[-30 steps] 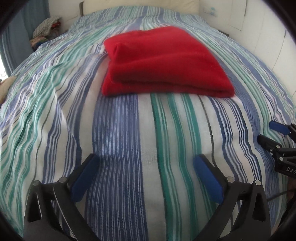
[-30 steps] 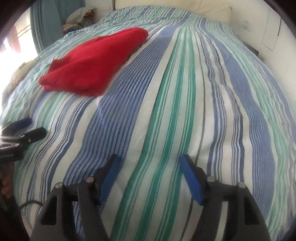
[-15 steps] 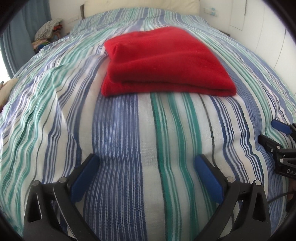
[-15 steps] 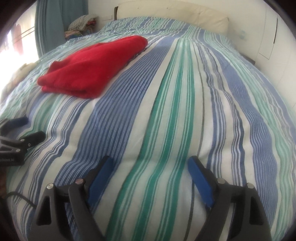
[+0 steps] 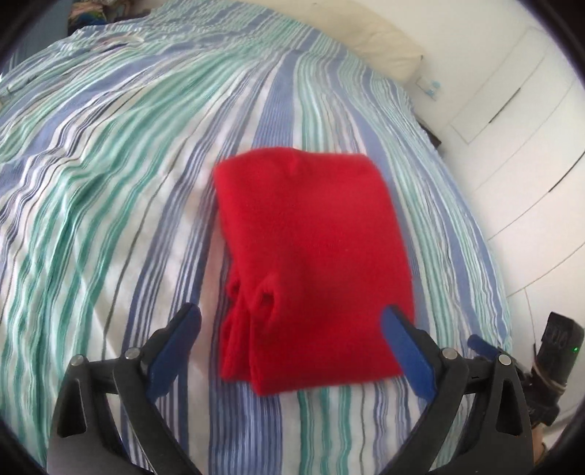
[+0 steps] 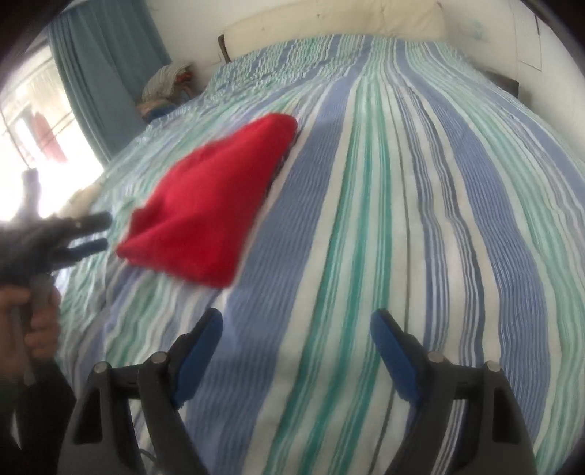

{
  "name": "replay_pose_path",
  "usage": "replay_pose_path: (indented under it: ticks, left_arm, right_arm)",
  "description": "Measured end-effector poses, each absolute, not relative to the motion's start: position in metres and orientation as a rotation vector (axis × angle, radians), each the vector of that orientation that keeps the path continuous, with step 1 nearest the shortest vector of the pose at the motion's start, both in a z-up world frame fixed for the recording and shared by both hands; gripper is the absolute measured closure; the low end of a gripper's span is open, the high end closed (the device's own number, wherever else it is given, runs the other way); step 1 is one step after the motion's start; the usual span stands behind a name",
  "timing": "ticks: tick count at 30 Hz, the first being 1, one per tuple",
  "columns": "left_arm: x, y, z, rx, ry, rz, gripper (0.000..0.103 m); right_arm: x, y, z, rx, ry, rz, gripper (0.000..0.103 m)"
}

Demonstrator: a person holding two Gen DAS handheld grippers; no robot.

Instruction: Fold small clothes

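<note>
A folded red garment (image 5: 310, 263) lies flat on the striped bedspread (image 5: 109, 182). My left gripper (image 5: 292, 329) is open and hovers above the garment's near edge, its blue fingers to either side and holding nothing. In the right wrist view the garment (image 6: 212, 204) lies to the left and farther off. My right gripper (image 6: 296, 329) is open and empty over bare bedspread (image 6: 420, 182). The left gripper (image 6: 87, 234) also shows there at the left edge, held in a hand.
A cream headboard (image 6: 329, 22) stands at the far end of the bed. A blue curtain (image 6: 106, 73) and a pile of clothes (image 6: 164, 84) are at the far left. White cupboard doors (image 5: 512, 146) run along the right side.
Both grippers have risen and tilted downward. The left gripper has moved forward over the red garment's near edge. The garment lies as before.
</note>
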State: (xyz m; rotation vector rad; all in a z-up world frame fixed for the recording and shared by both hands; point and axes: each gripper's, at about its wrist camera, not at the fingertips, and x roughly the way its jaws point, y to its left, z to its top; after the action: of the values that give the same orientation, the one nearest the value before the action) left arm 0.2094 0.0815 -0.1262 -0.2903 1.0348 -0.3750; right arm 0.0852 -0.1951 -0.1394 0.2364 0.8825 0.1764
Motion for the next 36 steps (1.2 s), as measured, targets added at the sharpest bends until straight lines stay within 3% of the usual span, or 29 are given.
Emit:
replay_pose_path:
  ticks: [5, 11, 12, 13, 14, 15, 18, 24, 26, 27, 28, 29, 30, 31, 36]
  left_arm:
    - [0.253, 0.083, -0.152, -0.297, 1.094, -0.309, 0.005]
    - [0.28, 0.086, -0.173, -0.319, 1.166, -0.299, 0.001]
    - [0.281, 0.083, -0.173, -0.313, 1.166, -0.293, 0.002]
    - [0.281, 0.078, -0.172, -0.278, 1.161, -0.288, 0.018]
    - [0.281, 0.069, -0.17, -0.224, 1.149, -0.313, 0.041]
    - [0.28, 0.06, -0.167, -0.202, 1.148, -0.376, 0.078]
    - [0.273, 0.042, -0.142, -0.127, 1.091, -0.381, 0.083]
    - [0.278, 0.027, -0.053, -0.185, 0.893, -0.464, 0.079]
    - [0.296, 0.015, -0.049, -0.187, 0.913, -0.442, 0.053]
    - [0.304, 0.009, -0.056, -0.16, 0.955, -0.407, 0.022]
    - [0.307, 0.005, -0.067, -0.118, 0.982, -0.354, 0.012]
    - [0.305, 0.003, -0.077, -0.072, 0.99, -0.294, 0.014]
    - [0.296, 0.003, -0.087, -0.028, 0.997, -0.247, 0.014]
    - [0.285, 0.004, -0.096, 0.0, 0.996, -0.235, 0.014]
    - [0.215, 0.008, -0.112, 0.064, 0.953, -0.188, 0.013]
  right_arm:
    - [0.175, -0.194, -0.127, 0.482, 0.868, 0.377, 0.02]
    - [0.269, -0.185, -0.198, 0.856, 0.987, 0.44, 0.02]
    - [0.274, -0.177, -0.207, 0.882, 0.99, 0.444, 0.023]
    - [0.277, -0.168, -0.211, 0.847, 0.989, 0.427, 0.036]
    - [0.278, -0.158, -0.21, 0.775, 0.992, 0.399, 0.047]
    - [0.279, -0.147, -0.207, 0.688, 1.006, 0.365, 0.061]
    - [0.276, -0.116, -0.18, 0.385, 0.985, 0.295, 0.071]
    - [0.258, -0.111, -0.088, 0.175, 0.77, 0.312, 0.075]
    - [0.265, -0.134, -0.061, 0.208, 0.726, 0.312, 0.074]
    - [0.271, -0.145, -0.054, 0.232, 0.725, 0.308, 0.069]
    - [0.281, -0.159, -0.052, 0.262, 0.749, 0.296, 0.055]
    - [0.288, -0.173, -0.056, 0.285, 0.79, 0.266, 0.044]
    - [0.291, -0.187, -0.063, 0.278, 0.83, 0.195, 0.018]
    - [0.287, -0.199, -0.071, 0.239, 0.855, 0.1, 0.01]
    - [0.205, -0.227, -0.096, -0.029, 0.891, -0.162, 0.01]
